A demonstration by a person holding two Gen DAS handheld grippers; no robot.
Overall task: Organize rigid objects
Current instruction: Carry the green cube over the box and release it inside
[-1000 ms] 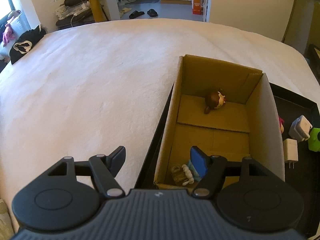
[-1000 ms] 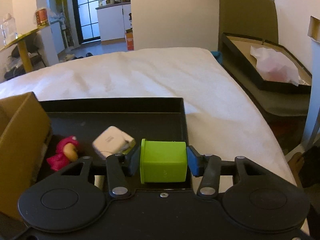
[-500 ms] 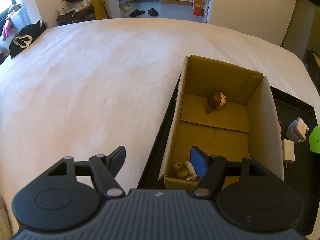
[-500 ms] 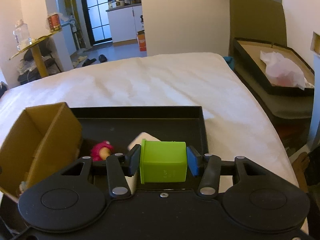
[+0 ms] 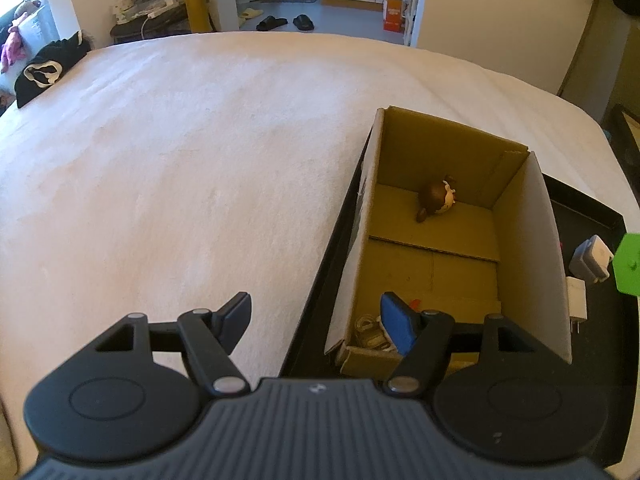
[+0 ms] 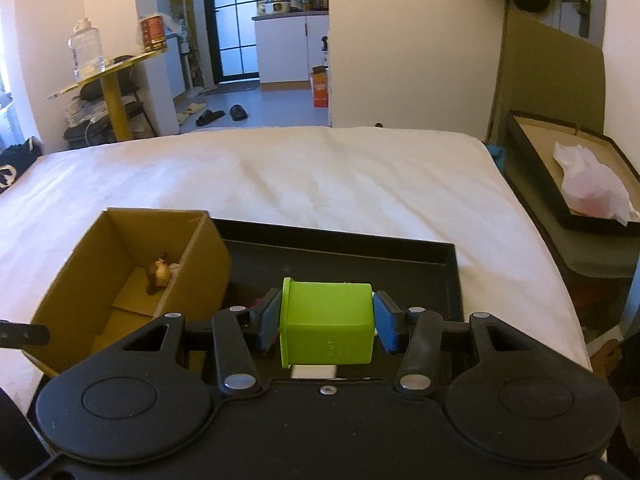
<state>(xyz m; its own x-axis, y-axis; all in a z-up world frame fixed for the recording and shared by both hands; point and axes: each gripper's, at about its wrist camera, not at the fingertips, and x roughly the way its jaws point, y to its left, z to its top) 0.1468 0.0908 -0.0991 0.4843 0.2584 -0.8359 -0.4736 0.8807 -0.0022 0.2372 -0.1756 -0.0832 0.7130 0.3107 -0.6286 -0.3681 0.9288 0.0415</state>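
My right gripper (image 6: 327, 322) is shut on a green cube-shaped charger (image 6: 327, 320) and holds it above the black tray (image 6: 400, 256); the cube also shows at the right edge of the left wrist view (image 5: 630, 264). An open cardboard box (image 5: 520, 264) stands in the tray's left part, with a brown-haired doll head (image 5: 436, 198) at its far end and small items (image 5: 370, 334) at its near end. My left gripper (image 5: 316, 320) is open and empty, straddling the box's near left corner.
Two white plug adapters (image 5: 592, 258) (image 5: 576, 300) lie in the tray right of the box. The white bed (image 5: 180, 160) spreads to the left. A black tray with crumpled white plastic (image 6: 592, 184) sits off the bed's right side.
My right gripper has risen with the green cube and turned left, so the box has come into its view. The left gripper has pulled back slightly and stays open.
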